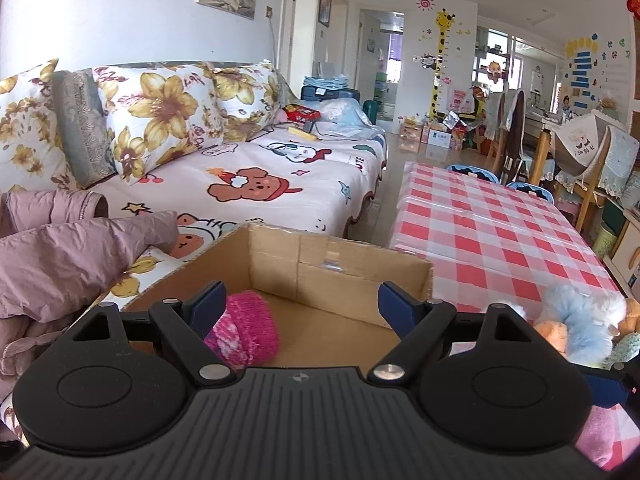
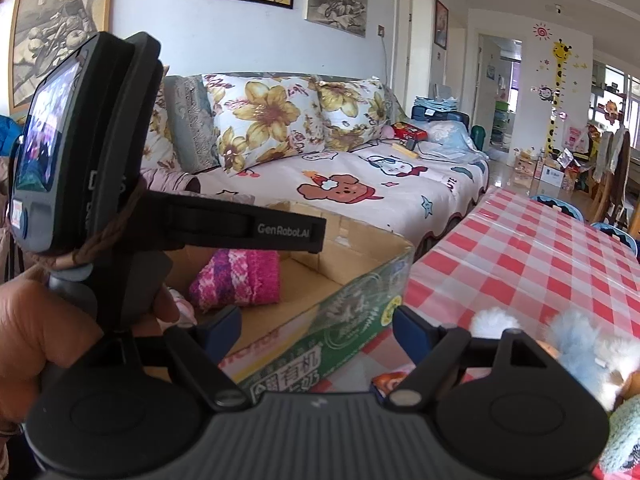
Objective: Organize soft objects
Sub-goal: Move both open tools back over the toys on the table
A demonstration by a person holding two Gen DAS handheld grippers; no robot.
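An open cardboard box (image 1: 340, 264) stands at the near end of the checked table, and a pink knitted soft piece (image 1: 244, 328) lies on its floor. My left gripper (image 1: 302, 306) hovers open over the box with the knit just below its left finger, nothing held. In the right wrist view the same box (image 2: 344, 328) shows a green printed side, with the pink knit (image 2: 240, 276) inside. My right gripper (image 2: 318, 330) is open and empty in front of that side. A hand (image 2: 36, 332) holds the left gripper, whose finger (image 2: 288, 230) reaches over the box. Fluffy blue and white toys (image 2: 580, 344) lie to the right on the table.
A sofa (image 1: 260, 184) with floral cushions and a cartoon sheet runs behind the box, with a mauve jacket (image 1: 68, 256) on its near end. The red-checked table (image 1: 500, 232) stretches away on the right. Chairs (image 1: 516, 132) and blue stools (image 1: 472, 172) stand beyond it.
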